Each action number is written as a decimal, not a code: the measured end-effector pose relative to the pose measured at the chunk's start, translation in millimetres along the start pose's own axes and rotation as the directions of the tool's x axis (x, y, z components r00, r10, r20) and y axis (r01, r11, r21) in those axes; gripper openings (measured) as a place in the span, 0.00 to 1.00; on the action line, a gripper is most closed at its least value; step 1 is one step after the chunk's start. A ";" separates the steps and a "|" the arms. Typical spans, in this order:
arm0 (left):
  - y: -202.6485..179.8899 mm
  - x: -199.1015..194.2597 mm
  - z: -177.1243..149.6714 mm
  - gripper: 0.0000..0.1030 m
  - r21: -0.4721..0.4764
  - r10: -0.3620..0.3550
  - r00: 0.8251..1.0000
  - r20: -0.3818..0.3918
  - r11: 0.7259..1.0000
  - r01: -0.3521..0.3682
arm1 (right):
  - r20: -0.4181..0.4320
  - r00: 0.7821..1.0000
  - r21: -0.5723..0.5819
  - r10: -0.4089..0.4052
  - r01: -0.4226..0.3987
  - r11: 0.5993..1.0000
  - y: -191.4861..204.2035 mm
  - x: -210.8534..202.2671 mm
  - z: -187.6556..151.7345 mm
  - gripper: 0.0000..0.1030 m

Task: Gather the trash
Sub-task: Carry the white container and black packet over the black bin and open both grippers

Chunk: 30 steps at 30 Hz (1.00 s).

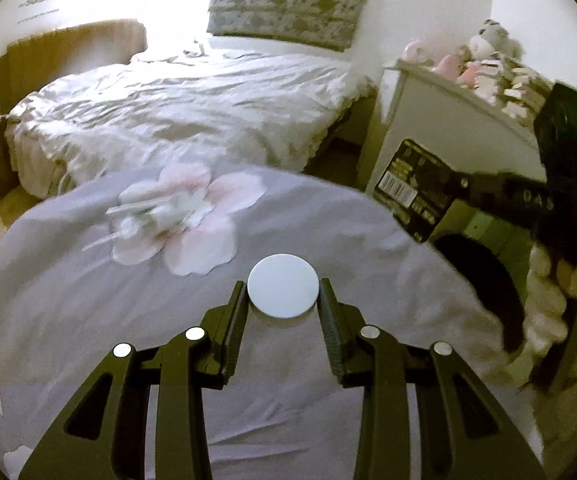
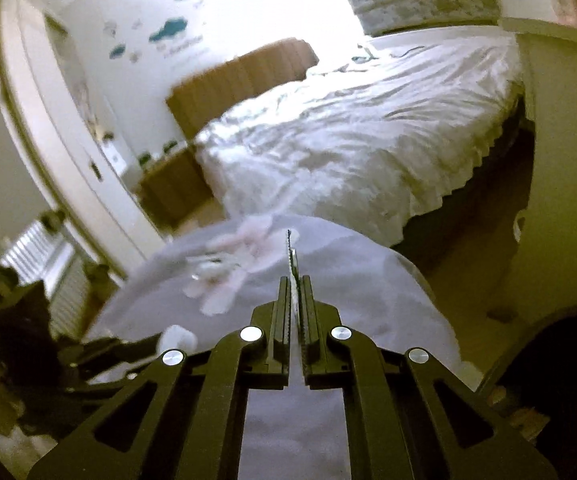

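Observation:
My left gripper (image 1: 282, 294) is closed against a round white lid (image 1: 281, 285), one finger touching each side, just above the grey flowered bedsheet (image 1: 88, 312). My right gripper (image 2: 294, 280) is shut on a flat black wrapper with a serrated edge, seen edge-on (image 2: 289, 254). In the left wrist view the same wrapper (image 1: 412, 188) shows as a black printed packet with a barcode, held up at the right over the bed's edge. The left gripper and lid also show at the lower left of the right wrist view (image 2: 176, 338).
A second bed with a rumpled white cover (image 1: 192, 108) lies beyond. A white cabinet (image 1: 428, 120) with plush toys on top stands at the right. A dark round opening (image 1: 484, 276) sits low beside the bed at the right. A brown headboard (image 2: 244, 76) backs the white bed.

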<state>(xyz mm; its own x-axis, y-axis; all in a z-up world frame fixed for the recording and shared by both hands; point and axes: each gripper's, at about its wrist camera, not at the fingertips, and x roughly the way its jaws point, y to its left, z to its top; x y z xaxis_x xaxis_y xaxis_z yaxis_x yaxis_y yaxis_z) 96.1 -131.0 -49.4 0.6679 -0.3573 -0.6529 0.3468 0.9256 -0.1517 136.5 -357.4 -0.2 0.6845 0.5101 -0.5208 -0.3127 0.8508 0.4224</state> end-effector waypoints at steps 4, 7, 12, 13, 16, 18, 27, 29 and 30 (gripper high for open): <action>-26.8 -7.0 14.4 0.34 0.036 -0.055 0.998 0.028 0.998 0.054 | 0.089 0.996 0.095 0.019 -0.027 0.995 -14.4 -43.0 -5.5 0.05; -58.5 -9.0 26.8 0.34 0.089 -0.110 0.993 0.044 0.990 0.106 | 0.148 0.989 0.131 -0.028 0.009 0.991 -24.8 -76.4 -9.1 0.05; -113.5 -5.8 37.5 0.34 0.191 -0.191 0.980 0.048 0.965 0.178 | 0.200 0.968 0.193 -0.153 0.114 0.975 -47.5 -121.7 -16.2 0.06; -123.0 -4.6 38.3 0.34 0.206 -0.203 0.978 0.046 0.960 0.189 | 0.207 0.962 0.211 -0.175 0.131 0.969 -53.8 -130.8 -19.0 0.05; -150.9 1.9 39.8 0.34 0.248 -0.240 0.970 0.036 0.943 0.224 | 0.215 0.947 0.259 -0.237 0.179 0.949 -71.8 -150.3 -27.1 0.05; -166.0 7.5 39.5 0.34 0.267 -0.260 0.965 0.024 0.932 0.244 | 0.215 0.941 0.279 -0.262 0.198 0.940 -82.7 -160.3 -32.7 0.05; -217.0 33.3 32.2 0.34 0.324 -0.316 0.948 -0.036 0.894 0.310 | 0.175 0.925 0.366 -0.339 0.258 0.894 -132.9 -176.2 -62.0 0.06; -222.8 37.9 30.1 0.34 0.329 -0.321 0.946 -0.048 0.889 0.318 | 0.163 0.923 0.380 -0.348 0.266 0.886 -140.0 -175.2 -68.2 0.06; -226.4 41.5 29.2 0.34 0.332 -0.323 0.945 -0.055 0.887 0.322 | 0.157 0.923 0.387 -0.353 0.271 0.881 -143.5 -175.1 -69.9 0.06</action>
<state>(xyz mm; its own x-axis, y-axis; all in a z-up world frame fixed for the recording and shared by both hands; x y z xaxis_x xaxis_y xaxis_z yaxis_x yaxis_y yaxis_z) 64.5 -359.0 -20.5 0.4832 -0.6292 -0.6088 0.7410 0.6642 -0.0984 15.5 -560.0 -21.5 0.8450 0.1508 -0.5131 0.1648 0.8393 0.5181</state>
